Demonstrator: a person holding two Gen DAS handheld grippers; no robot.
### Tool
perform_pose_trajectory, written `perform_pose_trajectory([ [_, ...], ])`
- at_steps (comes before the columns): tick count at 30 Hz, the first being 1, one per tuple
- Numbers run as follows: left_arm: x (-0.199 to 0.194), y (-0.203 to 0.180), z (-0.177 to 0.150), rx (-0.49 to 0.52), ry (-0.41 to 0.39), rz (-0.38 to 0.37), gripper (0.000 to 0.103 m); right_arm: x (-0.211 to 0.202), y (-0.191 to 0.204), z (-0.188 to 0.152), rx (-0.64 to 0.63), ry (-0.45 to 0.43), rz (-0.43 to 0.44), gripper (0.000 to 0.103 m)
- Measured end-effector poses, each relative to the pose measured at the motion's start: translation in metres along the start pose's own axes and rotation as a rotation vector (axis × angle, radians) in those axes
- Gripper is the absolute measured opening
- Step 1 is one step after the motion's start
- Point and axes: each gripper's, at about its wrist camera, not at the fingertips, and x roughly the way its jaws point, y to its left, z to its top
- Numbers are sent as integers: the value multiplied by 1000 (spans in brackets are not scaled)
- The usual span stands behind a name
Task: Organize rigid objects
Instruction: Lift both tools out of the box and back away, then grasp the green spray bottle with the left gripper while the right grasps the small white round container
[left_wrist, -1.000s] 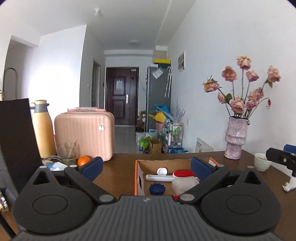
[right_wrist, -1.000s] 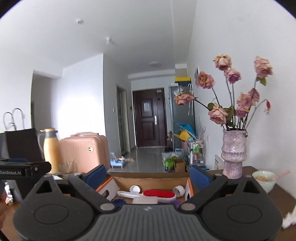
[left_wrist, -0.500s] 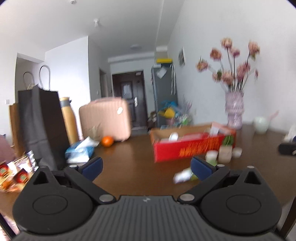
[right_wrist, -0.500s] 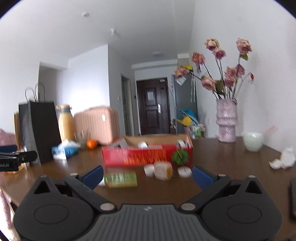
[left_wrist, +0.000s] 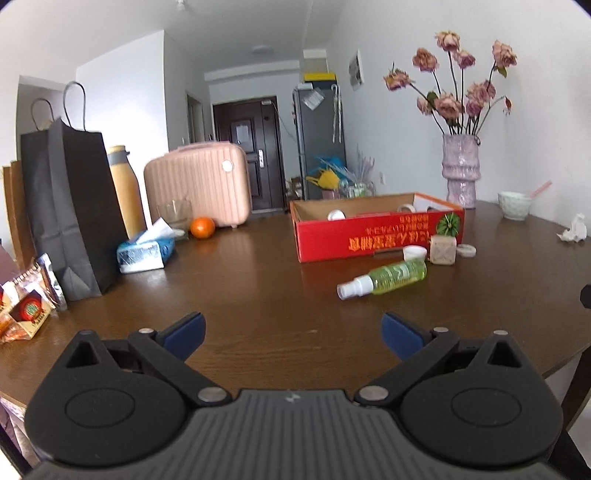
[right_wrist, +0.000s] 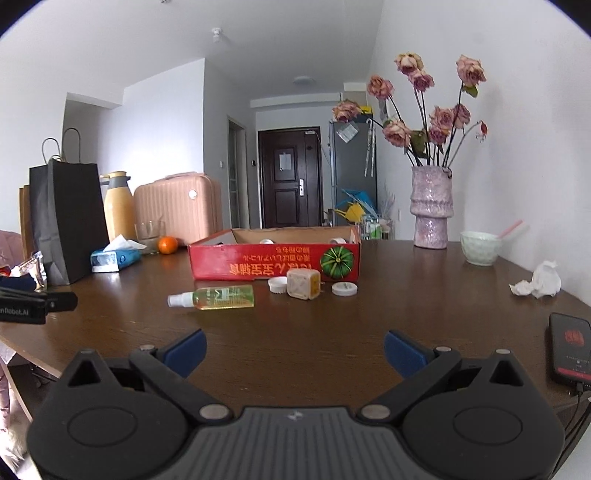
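Right gripper (right_wrist: 294, 350) spread, empty | phone (right_wrist: 570, 347) only in right view

The left gripper (left_wrist: 291, 334) hangs over the near edge of the brown table (left_wrist: 240, 288), jaws spread wide and empty. Toward the far right lies a green spray bottle (left_wrist: 384, 278) on its side, just in front of a red box (left_wrist: 376, 229); a beige cube (left_wrist: 442, 249) and two white lids (left_wrist: 414, 252) sit against the box's front
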Motion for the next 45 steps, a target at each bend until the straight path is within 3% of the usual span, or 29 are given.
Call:
perform_pose_trajectory([
  [8,35,-7,7,23,56,-35,103,27,-12,4,16,54,-31,103],
  [17,110,-39,41,89,119,-175,101,87,-36,27,48,125,-57,100],
  [24,179,-65,56,123,206,-291,83,147,-51,57,10,166,-43,95],
  [27,207,-66,59,102,262,-292,78,176,-62,67,12,177,-63,92],
  [32,235,-65,59,69,334,-316,57,224,-77,84,-10,227,-100,89],
  [36,243,-67,60,59,326,-330,55,263,-82,85,-42,320,-69,75],
  [39,249,-73,62,68,315,-327,55,280,-80,78,-62,359,-43,72],
  [41,253,-77,62,66,299,-313,49,287,-80,76,-51,360,-26,69],
  [43,255,-77,62,56,282,-309,32,294,-78,74,-45,371,-15,58],
  [45,257,-76,63,41,279,-314,32,299,-77,73,-44,377,-3,46],
])
